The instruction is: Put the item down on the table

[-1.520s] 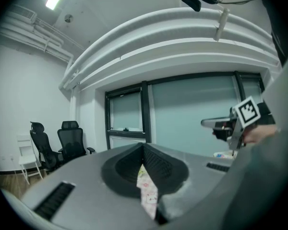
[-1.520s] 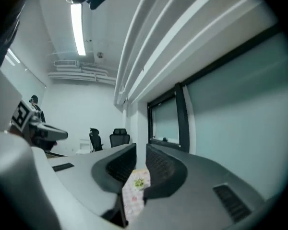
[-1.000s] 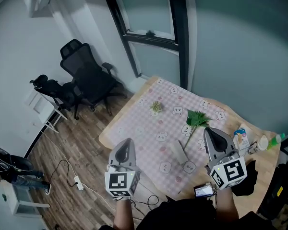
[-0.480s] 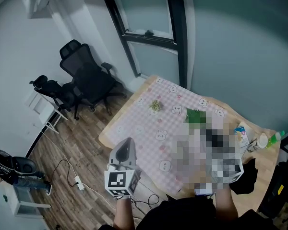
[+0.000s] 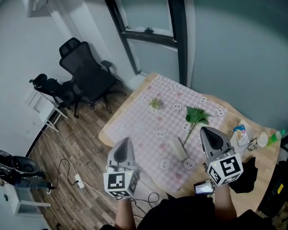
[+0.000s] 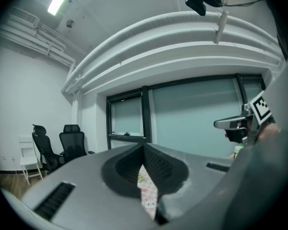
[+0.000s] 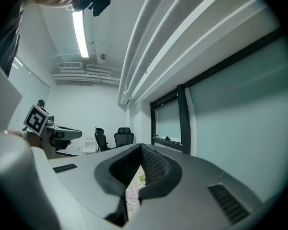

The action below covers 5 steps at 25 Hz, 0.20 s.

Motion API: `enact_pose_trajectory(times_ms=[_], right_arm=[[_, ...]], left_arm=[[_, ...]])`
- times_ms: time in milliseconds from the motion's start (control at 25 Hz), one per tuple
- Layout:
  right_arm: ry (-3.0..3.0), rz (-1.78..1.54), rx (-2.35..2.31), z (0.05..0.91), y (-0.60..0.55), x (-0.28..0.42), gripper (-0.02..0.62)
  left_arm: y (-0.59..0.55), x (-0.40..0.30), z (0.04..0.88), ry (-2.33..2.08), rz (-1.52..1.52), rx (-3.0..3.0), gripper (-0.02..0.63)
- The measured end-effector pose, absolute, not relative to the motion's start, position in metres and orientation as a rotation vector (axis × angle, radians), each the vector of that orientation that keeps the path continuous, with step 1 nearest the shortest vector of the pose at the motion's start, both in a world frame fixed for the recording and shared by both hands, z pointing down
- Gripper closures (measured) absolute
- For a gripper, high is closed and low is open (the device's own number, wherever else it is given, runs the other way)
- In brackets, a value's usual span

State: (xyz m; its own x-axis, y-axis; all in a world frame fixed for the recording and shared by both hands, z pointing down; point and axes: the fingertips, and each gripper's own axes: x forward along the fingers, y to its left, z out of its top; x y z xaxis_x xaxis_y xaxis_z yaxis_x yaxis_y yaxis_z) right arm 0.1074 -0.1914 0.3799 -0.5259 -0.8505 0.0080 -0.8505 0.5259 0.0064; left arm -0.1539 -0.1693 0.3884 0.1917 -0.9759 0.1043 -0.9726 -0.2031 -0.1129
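On the table (image 5: 260, 164), upon the pink checked cloth (image 5: 153, 123), a green leafy sprig (image 5: 197, 115) lies flat. Its thin stem runs down toward a pale roll (image 5: 180, 150) just beside its lower end. I take the sprig to be the task's item, and by its position it already rests on the surface.

The left gripper (image 5: 125, 145) hangs off the table's near corner, above the floor. Its jaws are closed tip to tip with nothing between them. The right gripper (image 5: 207, 132) hovers above the near-right part of the cloth, close to the roll. Its jaws are likewise closed and empty. Neither touches the sprig.

Handling assessment: the sprig appears very light, with soft leaves that would crush or slip. The stem looks the stiffer part and the soundest place to pinch, about midway along.
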Motion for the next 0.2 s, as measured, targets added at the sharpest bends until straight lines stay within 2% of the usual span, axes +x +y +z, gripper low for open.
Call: enact_pose_trajectory(times_ms=[200], right_arm=[[-2.722, 0.020, 1.540, 0.3847, -0.1964, 0.1148, 0.580]], left_arm=[[-0.1722, -0.1546, 0.3858, 1.980, -0.217, -2.394, 0.606]])
